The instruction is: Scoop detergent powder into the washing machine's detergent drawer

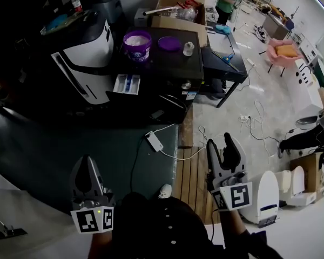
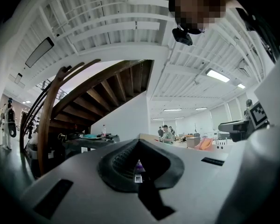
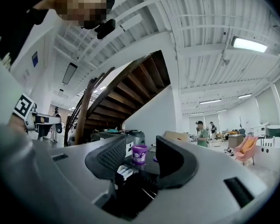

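- Grey left gripper (image 1: 87,161) with marker cube: jaws pressed together, empty.
- Grey right gripper (image 1: 220,142), same make: jaws spread, nothing between.
- White detergent drawer (image 1: 127,83): pulled out of the black washing machine (image 1: 167,63) (well ahead of both grippers).
- Purple plastic tub of white powder (image 1: 137,45): uncovered, standing on the machine top behind the drawer.

Ahead of you the tub (image 1: 137,45) sits on the surface (image 1: 167,66): lid (image 1: 169,43) right of it, detergent drawer (image 1: 127,83) before it, washing machine (image 1: 83,58) left, cardboard box (image 1: 175,16) behind.
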`<state>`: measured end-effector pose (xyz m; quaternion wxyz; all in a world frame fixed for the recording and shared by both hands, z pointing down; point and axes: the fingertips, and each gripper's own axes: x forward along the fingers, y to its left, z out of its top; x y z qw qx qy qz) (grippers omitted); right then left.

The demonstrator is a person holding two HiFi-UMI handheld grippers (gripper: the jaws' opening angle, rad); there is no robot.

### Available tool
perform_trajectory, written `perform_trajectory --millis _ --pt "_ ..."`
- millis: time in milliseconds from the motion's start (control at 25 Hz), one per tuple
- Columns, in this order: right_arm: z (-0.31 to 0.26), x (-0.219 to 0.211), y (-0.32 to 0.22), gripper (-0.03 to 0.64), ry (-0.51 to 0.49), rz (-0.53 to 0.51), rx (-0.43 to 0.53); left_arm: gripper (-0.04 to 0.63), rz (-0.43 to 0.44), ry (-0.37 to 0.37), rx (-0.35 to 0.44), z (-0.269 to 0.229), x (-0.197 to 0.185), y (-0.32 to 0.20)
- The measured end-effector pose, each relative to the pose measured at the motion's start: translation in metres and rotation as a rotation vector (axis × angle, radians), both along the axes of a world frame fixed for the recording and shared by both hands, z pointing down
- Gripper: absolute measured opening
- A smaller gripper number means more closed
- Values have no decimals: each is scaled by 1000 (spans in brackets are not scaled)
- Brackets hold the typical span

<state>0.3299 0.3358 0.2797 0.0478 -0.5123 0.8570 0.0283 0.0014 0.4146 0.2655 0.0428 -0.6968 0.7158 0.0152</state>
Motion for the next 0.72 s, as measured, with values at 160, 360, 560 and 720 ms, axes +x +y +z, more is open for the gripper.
perform_trajectory --millis 160,360,560,720 --pt "9 6 -13 196 2 -1 -21 14 -29 -1 -8 3 1 -3" --pt "12 -4 -30 194 4 -14 -36 14 -41 2 -14 6 -7 -16" --pt "8 -19 -49 194 12 -22 -30 14 -29 10 -6 5 -19 -38" --pt "2 -35 -67 193 31 -27 -16 14 -24 12 4 1 -33 -57"
